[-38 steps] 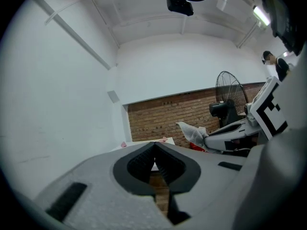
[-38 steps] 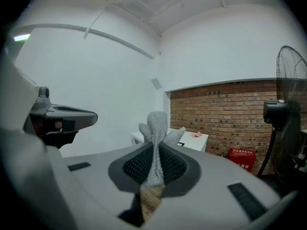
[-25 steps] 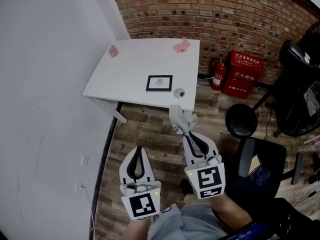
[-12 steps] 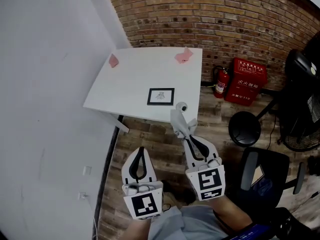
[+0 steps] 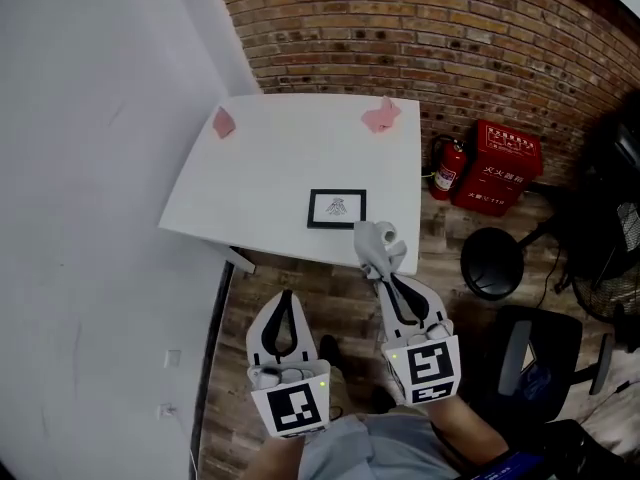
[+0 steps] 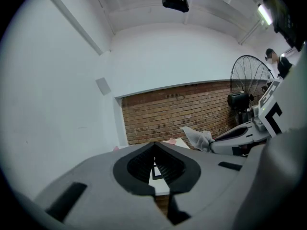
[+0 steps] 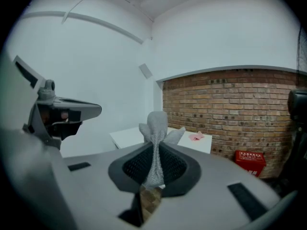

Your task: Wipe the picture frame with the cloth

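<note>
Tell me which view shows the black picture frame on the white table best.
The head view: the black rectangular picture frame lies whole and flat on the white table. The left gripper view shows only a sliver of the frame between its fingers. The right gripper view shows none of it.

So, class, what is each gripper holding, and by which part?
The right gripper pinches the grey cloth by its lower part; the bunched top sticks out past the fingers. The left gripper is shut on nothing.
</note>
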Action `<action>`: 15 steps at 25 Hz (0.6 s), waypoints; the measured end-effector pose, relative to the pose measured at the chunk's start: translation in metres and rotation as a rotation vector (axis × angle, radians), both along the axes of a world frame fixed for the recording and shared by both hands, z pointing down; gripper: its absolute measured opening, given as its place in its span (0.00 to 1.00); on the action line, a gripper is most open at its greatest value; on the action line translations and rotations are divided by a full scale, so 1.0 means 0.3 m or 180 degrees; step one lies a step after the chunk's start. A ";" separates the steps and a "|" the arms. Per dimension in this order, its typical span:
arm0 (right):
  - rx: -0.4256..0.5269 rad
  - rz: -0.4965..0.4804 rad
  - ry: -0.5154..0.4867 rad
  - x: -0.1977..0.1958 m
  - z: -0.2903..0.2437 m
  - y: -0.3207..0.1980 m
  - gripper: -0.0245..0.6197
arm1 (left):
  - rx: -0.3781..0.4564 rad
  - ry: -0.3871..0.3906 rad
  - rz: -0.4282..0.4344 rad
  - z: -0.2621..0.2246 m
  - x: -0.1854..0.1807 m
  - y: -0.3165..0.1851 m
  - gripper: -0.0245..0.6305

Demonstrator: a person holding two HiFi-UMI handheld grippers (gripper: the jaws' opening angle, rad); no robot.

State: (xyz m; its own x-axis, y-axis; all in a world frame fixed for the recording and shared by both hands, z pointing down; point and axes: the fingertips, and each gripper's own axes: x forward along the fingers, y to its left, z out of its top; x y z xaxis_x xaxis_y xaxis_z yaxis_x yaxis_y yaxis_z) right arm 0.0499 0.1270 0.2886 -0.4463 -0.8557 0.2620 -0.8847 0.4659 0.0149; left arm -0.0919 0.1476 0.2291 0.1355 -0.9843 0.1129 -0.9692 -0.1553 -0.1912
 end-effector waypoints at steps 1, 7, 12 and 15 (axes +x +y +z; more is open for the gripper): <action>-0.0034 0.0019 0.0030 -0.018 0.018 -0.026 0.10 | 0.0001 -0.0014 0.0034 0.011 -0.021 -0.035 0.05; -0.0163 0.0140 0.0108 -0.149 0.041 -0.206 0.10 | -0.0135 0.0035 0.0210 0.036 -0.138 -0.249 0.05; -0.0149 0.0302 0.0103 -0.224 0.020 -0.346 0.10 | -0.0083 0.0046 0.0378 0.012 -0.216 -0.425 0.05; -0.0112 0.0381 0.0097 -0.266 0.004 -0.414 0.10 | -0.0025 0.0057 0.0474 -0.004 -0.249 -0.508 0.05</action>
State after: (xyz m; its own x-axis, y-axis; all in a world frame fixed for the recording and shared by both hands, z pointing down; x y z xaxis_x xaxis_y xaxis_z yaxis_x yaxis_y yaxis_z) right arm -0.0300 0.0027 0.2897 -0.3329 -0.8925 0.3045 -0.9334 0.3577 0.0281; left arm -0.1668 -0.0047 0.2278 0.2819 -0.9523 0.1167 -0.9386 -0.2990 -0.1724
